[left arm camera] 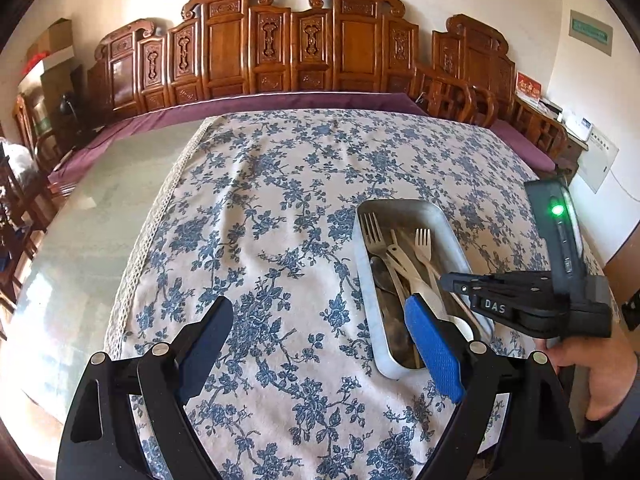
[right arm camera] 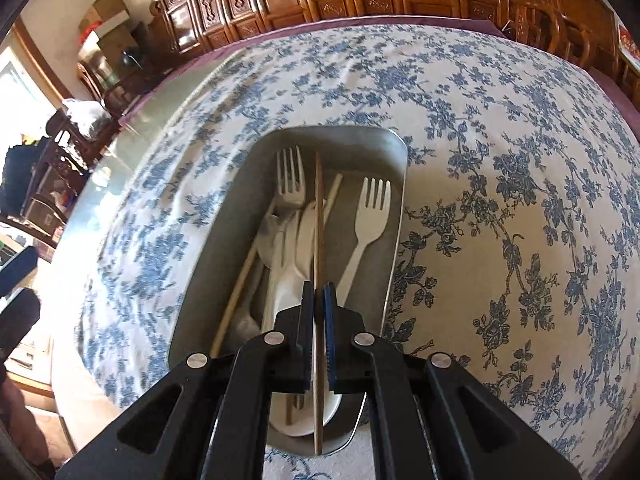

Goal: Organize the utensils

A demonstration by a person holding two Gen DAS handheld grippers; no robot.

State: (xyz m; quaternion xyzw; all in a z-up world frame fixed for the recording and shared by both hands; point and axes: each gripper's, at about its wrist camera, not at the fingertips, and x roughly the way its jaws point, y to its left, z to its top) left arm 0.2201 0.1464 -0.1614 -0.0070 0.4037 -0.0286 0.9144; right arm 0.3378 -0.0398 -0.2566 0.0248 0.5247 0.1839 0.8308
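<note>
Two forks (right arm camera: 291, 178), three chopsticks (right arm camera: 319, 240).

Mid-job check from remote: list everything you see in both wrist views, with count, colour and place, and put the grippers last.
metal tray: one, grey, on the tablecloth, right of centre in the left wrist view
plastic forks: at least two, white, in the tray, tines to the far end
spoons: number unclear, white, piled mid-tray
brown chopstick: one, dark wood, clamped in the right gripper over the tray
pale chopsticks: at least one, light wood, slanting in the tray
tablecloth: one, white with blue flowers, over the table
carved wooden bench: brown, along the far wall
left gripper: fingers wide apart, holding nothing, beside the tray
right gripper: closed on the brown chopstick
</note>
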